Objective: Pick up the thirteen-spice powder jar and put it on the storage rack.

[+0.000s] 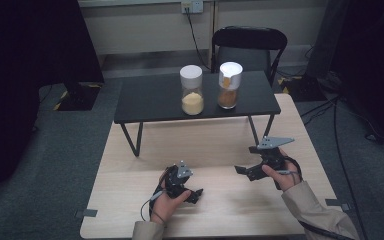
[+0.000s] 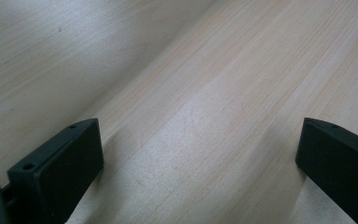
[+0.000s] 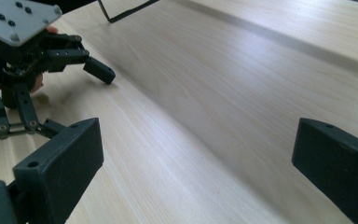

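High view, grippers: the left gripper [image 1: 196, 194] and right gripper [image 1: 242, 170] rest low on the pale desk [image 1: 130, 200] at lower centre, both spread open and empty.
High view, jars: two white-lidded jars stand upright on a small black table [image 1: 145, 100] at upper centre, well apart from both hands; the yellow-powder jar [image 1: 192, 90] is left, the brown-powder jar [image 1: 229, 85] just beside it at right.
High view, relation: the jars lie straight ahead and above the grippers; the right hand looks nearer the brown jar, the left nearer the yellow.
Left gripper view: jaws wide apart over bare wood grain [image 2: 205, 107], holding nothing.
Right gripper view: jaws parted, empty; the left gripper [image 3: 74, 88] sits at upper left.
Writing: none legible.
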A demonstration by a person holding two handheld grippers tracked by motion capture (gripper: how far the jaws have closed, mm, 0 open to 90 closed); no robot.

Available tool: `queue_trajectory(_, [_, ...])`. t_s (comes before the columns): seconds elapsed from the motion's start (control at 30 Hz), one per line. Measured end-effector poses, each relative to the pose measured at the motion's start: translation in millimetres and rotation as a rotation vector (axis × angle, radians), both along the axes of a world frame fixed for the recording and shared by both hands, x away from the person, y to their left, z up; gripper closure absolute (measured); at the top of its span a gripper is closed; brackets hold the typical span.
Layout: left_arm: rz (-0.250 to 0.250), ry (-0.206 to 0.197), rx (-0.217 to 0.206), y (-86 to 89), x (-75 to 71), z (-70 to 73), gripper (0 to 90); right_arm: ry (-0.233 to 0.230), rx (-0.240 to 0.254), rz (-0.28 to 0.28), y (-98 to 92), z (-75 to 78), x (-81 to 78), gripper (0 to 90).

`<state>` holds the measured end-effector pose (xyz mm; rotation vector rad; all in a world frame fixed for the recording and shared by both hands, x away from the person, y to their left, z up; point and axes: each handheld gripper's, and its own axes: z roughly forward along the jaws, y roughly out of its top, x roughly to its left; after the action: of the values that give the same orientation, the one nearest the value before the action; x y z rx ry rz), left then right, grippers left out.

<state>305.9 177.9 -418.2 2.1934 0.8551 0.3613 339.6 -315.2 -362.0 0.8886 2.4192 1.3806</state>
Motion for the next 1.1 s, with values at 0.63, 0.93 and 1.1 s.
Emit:
queue_trajectory(0.63, [0.000, 0.000, 0.000, 0.0, 0.0, 0.0, 0.0, 0.012, -0.031, 0.010, -10.2, -21.4, -5.1, 0.9])
queue_trajectory(0.93, [0.000, 0.000, 0.000, 0.0, 0.0, 0.0, 0.0, 0.009, -0.062, 0.024, -10.6, -31.2, -8.7, 0.9])
queue_trajectory(1.1, [0.000, 0.000, 0.000, 0.0, 0.0, 0.0, 0.0, 0.012, -0.082, 0.029, -11.9, -37.7, -11.0, 1.1])
